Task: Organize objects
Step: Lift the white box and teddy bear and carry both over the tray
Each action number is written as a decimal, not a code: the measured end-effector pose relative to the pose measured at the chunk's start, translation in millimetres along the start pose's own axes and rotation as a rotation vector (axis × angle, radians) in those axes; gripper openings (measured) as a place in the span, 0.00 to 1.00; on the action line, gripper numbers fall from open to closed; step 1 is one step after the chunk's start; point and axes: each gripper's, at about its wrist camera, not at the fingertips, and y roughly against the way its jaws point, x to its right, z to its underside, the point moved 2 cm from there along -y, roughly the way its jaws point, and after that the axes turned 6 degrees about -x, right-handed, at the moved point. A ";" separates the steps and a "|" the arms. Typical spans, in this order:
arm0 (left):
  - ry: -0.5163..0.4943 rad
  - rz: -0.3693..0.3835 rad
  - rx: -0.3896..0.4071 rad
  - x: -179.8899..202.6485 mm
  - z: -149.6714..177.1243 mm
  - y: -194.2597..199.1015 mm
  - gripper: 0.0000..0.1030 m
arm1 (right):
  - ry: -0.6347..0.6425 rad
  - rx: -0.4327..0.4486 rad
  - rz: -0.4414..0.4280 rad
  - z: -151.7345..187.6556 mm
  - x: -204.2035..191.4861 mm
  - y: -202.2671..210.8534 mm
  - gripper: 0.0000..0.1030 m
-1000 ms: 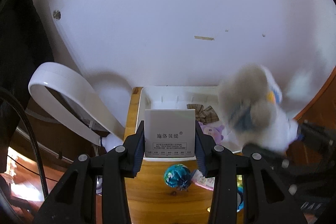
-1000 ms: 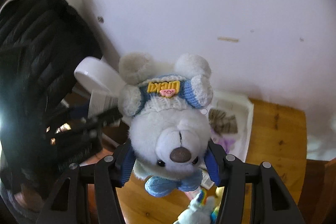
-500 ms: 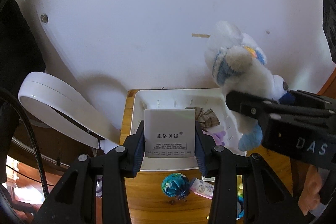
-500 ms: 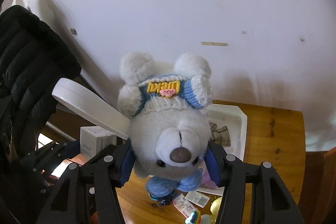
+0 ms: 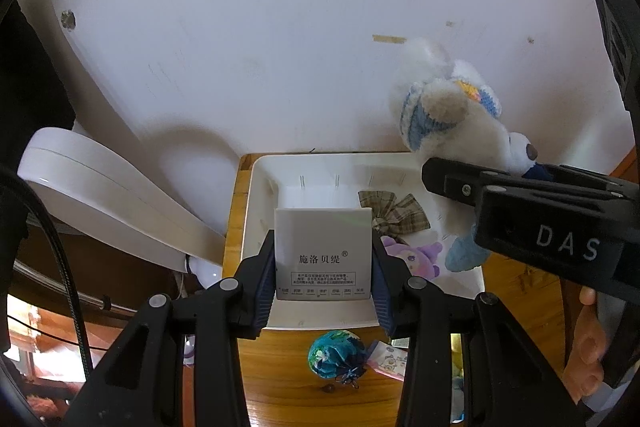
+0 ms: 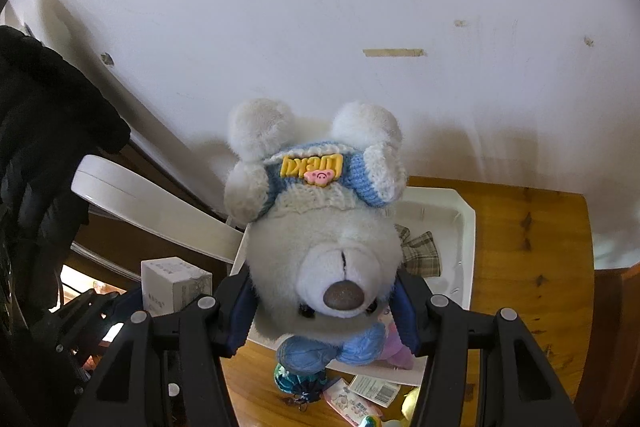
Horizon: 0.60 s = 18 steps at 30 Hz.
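Note:
My left gripper is shut on a small white box with printed text, held above the near left part of a white tray. My right gripper is shut on a white teddy bear with a blue knit headband, held above the same tray. The bear and the right gripper also show at the right of the left wrist view. The box shows at the lower left of the right wrist view. A plaid bow and a purple plush lie in the tray.
The tray sits on a wooden table against a white wall. A blue-green ball and small packets lie on the table in front of the tray. A white curved chair back stands left.
Both grippers have moved forward toward the tray with their loads. The bear has gone from the table's right side to over the tray's right part.

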 end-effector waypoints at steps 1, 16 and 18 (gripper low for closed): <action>0.000 0.000 -0.005 0.7 0.1 -2.5 0.43 | 0.001 -0.005 0.000 -0.5 0.2 -2.9 0.57; 0.003 -0.031 -0.091 0.1 9.7 -36.9 0.43 | -0.016 -0.086 0.017 -4.2 5.6 -44.8 0.57; 0.003 -0.034 -0.101 0.7 8.9 -42.3 0.43 | -0.019 -0.093 0.021 -4.7 7.3 -48.5 0.57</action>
